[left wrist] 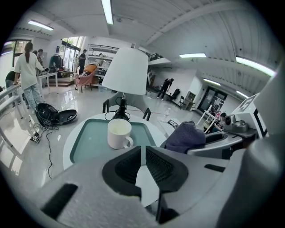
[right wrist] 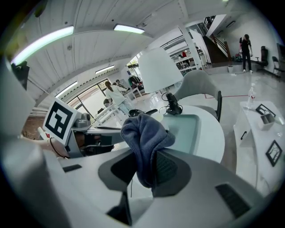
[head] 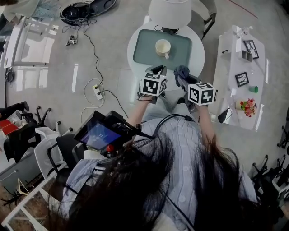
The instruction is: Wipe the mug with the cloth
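A white mug [head: 163,48] stands upright on a teal tray [head: 144,47] on the round white table; it also shows in the left gripper view as the mug [left wrist: 119,133], handle to the right. My left gripper [head: 157,70] hovers at the table's near edge, short of the mug; its jaws [left wrist: 143,153] are shut with nothing between them. Just to its right, my right gripper [head: 180,76] is shut on a bunched blue-grey cloth [head: 182,71]. The cloth [right wrist: 144,133] hangs out above the jaws of the right gripper [right wrist: 147,161], apart from the mug.
A white lamp [head: 170,11] stands at the table's far side behind the tray. A long white side table [head: 230,67] with picture frames and small items is to the right. A power strip [head: 96,91] and cables lie on the floor at left.
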`<action>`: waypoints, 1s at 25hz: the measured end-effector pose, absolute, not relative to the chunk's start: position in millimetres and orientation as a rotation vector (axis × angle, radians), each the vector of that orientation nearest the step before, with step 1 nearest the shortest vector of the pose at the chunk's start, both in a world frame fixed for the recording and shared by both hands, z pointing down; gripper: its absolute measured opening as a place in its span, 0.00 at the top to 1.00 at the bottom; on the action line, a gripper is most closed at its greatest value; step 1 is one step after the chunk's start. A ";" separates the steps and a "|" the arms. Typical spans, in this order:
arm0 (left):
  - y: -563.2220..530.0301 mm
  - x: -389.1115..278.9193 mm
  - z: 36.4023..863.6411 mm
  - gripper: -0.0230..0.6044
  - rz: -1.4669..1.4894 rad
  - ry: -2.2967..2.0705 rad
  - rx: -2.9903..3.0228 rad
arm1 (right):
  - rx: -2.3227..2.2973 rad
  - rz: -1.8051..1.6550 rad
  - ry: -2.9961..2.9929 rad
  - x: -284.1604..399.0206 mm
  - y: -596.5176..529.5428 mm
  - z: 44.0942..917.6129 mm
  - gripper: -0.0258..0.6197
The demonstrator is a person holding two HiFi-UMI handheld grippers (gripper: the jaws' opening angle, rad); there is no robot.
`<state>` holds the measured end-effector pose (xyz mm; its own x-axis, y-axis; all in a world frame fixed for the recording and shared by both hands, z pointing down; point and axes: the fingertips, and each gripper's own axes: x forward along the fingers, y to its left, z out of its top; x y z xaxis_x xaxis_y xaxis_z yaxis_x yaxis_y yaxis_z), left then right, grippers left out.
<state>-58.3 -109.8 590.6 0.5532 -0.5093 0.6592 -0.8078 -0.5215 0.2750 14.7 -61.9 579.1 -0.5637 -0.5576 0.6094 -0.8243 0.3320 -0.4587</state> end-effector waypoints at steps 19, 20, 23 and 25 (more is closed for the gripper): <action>50.1 18.2 571.3 0.89 0.644 -1.167 2.188 | 1.098 1.050 -2.367 93.4 76.9 562.8 0.82; 62.7 21.6 572.6 0.89 0.654 -1.171 2.186 | 1.093 1.053 -2.372 98.0 86.7 564.2 0.82; 91.3 25.9 575.4 0.89 0.692 -1.192 2.179 | 1.066 1.065 -2.391 104.0 112.2 567.5 0.82; 104.2 24.9 571.9 0.89 0.690 -1.214 2.169 | 1.042 1.068 -2.406 102.3 127.0 567.2 0.82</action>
<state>24.9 104.2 571.9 0.4588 -0.5883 0.6659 -0.8732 -0.4372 0.2154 102.3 127.0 567.2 -0.6875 -0.4954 0.5310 -0.7261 0.4578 -0.5130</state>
